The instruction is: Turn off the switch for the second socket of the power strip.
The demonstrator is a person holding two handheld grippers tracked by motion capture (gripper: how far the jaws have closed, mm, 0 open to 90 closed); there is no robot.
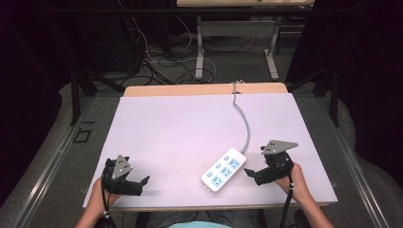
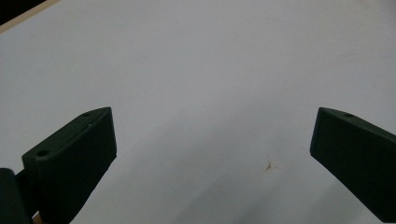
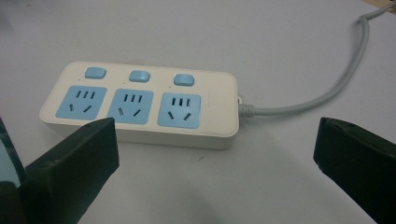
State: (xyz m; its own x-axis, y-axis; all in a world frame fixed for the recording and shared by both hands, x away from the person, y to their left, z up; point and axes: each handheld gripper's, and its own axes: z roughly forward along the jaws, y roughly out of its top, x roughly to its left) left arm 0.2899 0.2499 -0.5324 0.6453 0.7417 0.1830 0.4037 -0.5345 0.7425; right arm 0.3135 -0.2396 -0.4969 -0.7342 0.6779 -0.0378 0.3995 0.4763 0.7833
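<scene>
Near the front edge of the white table sheet (image 1: 190,123), right of centre, lies the power strip (image 1: 223,169): a smooth, glossy white plastic bar with rounded corners, set diagonally in the high view. Across its top, three pale blue socket faces (image 3: 130,107) in a row, each slotted, with three small rounded blue switches (image 3: 138,75) lined up beside them. From one short end runs a grey, round, rubbery cable (image 1: 243,118) with a ribbed collar, curving across the sheet to the far edge and over it. Matte, even sheet all round, barely marked apart from a tiny brownish fleck (image 2: 269,166); broad open room to the left and beyond the strip, a narrow band between strip and front edge. Just right of the strip, near but apart, hovers the right gripper (image 1: 252,174), held in a hand (image 1: 297,183) with the forearm entering from the bottom, nose pointed left at the strip, grey three-cornered plate on top; blocky black jaws spread wide, nothing between them. Well apart at the front left corner sits the left gripper (image 1: 142,183), gripped in a hand (image 1: 102,194), low over bare sheet, angled right; jaws likewise wide apart and holding nothing.
</scene>
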